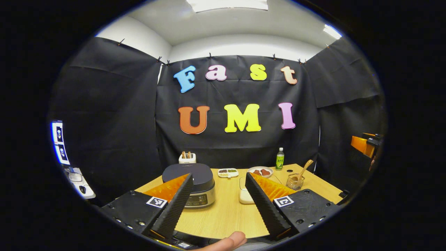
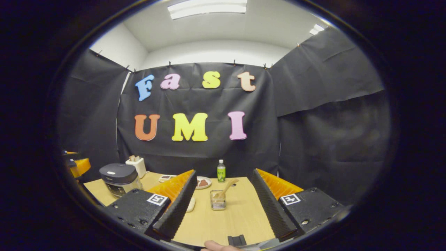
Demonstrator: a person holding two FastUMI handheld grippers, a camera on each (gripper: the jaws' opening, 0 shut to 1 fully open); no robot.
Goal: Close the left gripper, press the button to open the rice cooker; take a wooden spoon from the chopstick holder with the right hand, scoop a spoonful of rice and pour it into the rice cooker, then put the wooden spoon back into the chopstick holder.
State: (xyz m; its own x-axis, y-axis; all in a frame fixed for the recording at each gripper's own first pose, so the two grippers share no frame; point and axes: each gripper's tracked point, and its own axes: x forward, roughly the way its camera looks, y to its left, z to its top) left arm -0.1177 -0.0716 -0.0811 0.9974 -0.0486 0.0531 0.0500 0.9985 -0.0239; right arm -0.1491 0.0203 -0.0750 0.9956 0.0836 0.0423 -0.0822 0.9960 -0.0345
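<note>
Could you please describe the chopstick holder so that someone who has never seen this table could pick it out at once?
Start at the wooden table and find the green bottle near its back edge. Just in front of the bottle stands the chopstick holder, a small wire basket. It is the only see-through mesh container there, and a wooden spoon leans out of it.

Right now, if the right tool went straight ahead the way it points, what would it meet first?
Probably the wire holder with the wooden spoon in it: it stands on the table between the open right tool's fingers, nothing before it. Depth is hard to judge.
</note>
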